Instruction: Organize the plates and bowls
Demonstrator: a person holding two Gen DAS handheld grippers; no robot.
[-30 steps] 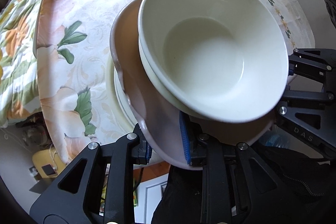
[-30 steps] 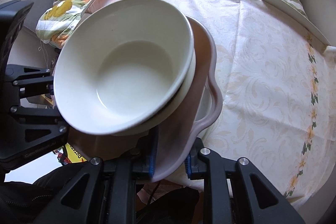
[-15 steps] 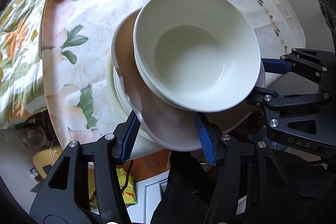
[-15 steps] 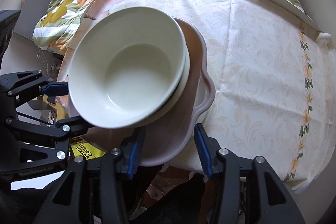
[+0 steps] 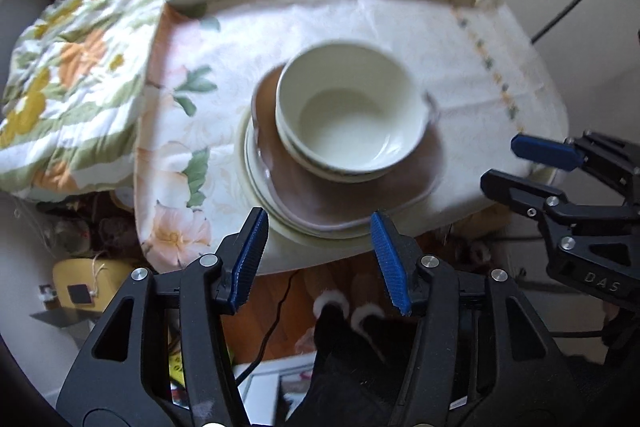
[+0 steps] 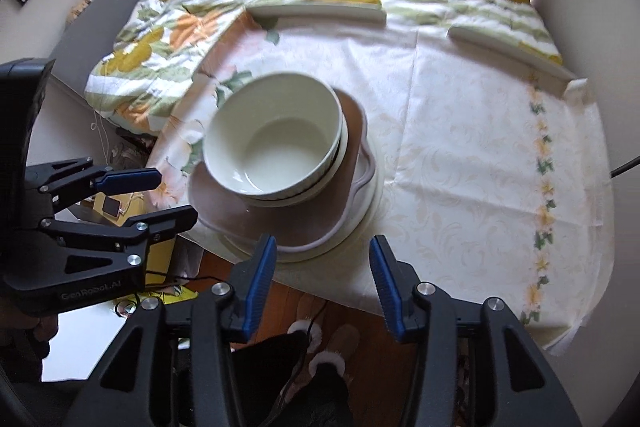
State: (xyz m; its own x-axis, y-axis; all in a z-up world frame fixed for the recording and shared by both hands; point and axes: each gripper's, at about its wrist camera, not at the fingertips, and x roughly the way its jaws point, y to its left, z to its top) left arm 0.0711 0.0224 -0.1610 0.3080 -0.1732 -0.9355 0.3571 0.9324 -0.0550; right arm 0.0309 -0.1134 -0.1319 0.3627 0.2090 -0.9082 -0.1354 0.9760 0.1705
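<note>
A second ago both grippers pinched the near rim of the pink scalloped plate (image 5: 348, 203); now they have let go and lifted clear. The left gripper (image 5: 318, 259) hangs with its blue pads spread and empty, and the right gripper (image 6: 322, 281) likewise. The stack rests near the table's near-left edge on the pale floral tablecloth (image 6: 472, 155): cream ceramic bowl (image 5: 348, 115) nested in a second bowl, on the pink plate, on a cream round plate (image 5: 256, 183). The stacking looks finished.
</note>
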